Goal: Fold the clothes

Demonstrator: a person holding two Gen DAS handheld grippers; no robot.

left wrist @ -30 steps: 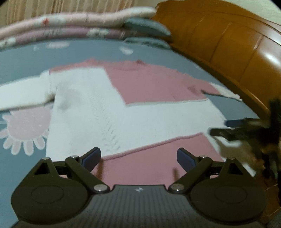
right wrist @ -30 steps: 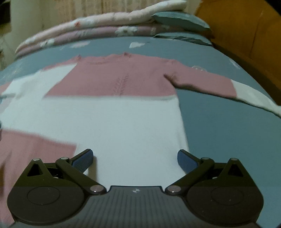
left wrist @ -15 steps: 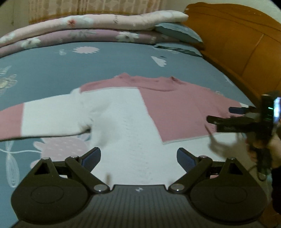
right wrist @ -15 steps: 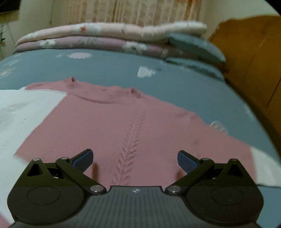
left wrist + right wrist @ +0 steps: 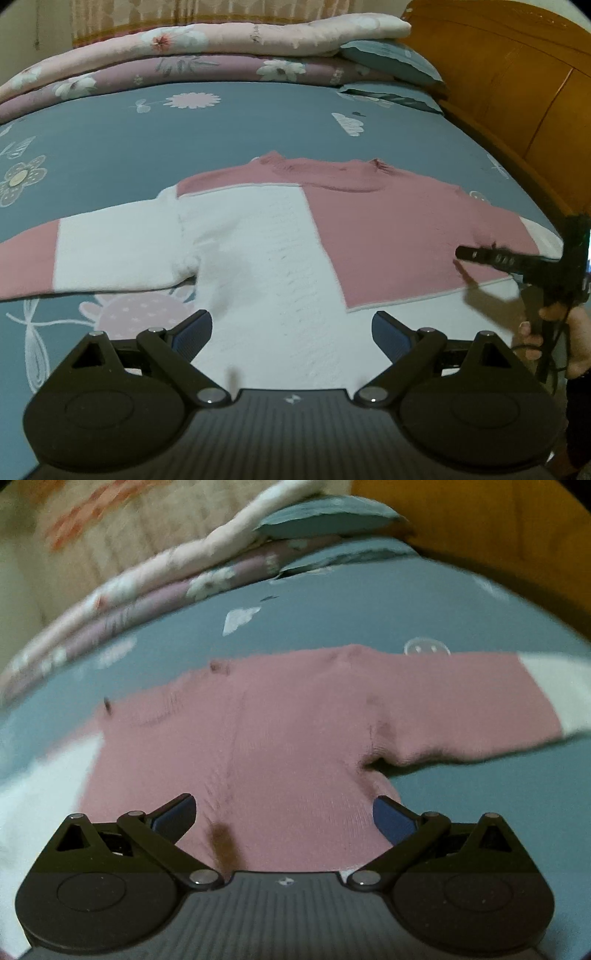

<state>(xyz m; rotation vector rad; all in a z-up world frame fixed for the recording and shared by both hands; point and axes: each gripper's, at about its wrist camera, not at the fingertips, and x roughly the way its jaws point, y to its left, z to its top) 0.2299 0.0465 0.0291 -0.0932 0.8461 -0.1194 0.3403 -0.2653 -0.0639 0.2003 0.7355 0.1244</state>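
A pink and white knitted sweater (image 5: 258, 251) lies flat on the bed, front up, both sleeves spread out. My left gripper (image 5: 291, 330) hovers open over its white lower body, nothing between the fingers. My right gripper (image 5: 282, 814) is open above the pink chest (image 5: 280, 734), near the armpit of the pink sleeve (image 5: 461, 709) that ends in a white cuff. In the left wrist view the right gripper (image 5: 480, 254) shows at the right edge, held by a hand (image 5: 561, 332), above the pink half.
The grey-blue flowered bedsheet (image 5: 207, 133) surrounds the sweater. Folded pink quilts (image 5: 192, 55) and a grey-blue pillow (image 5: 384, 55) are stacked at the far side. A wooden headboard (image 5: 517, 81) runs along the right.
Both grippers have pulled back and lifted, so more of the sweater shows. The right gripper swung to the right toward the pink sleeve and armpit. Both stayed open.
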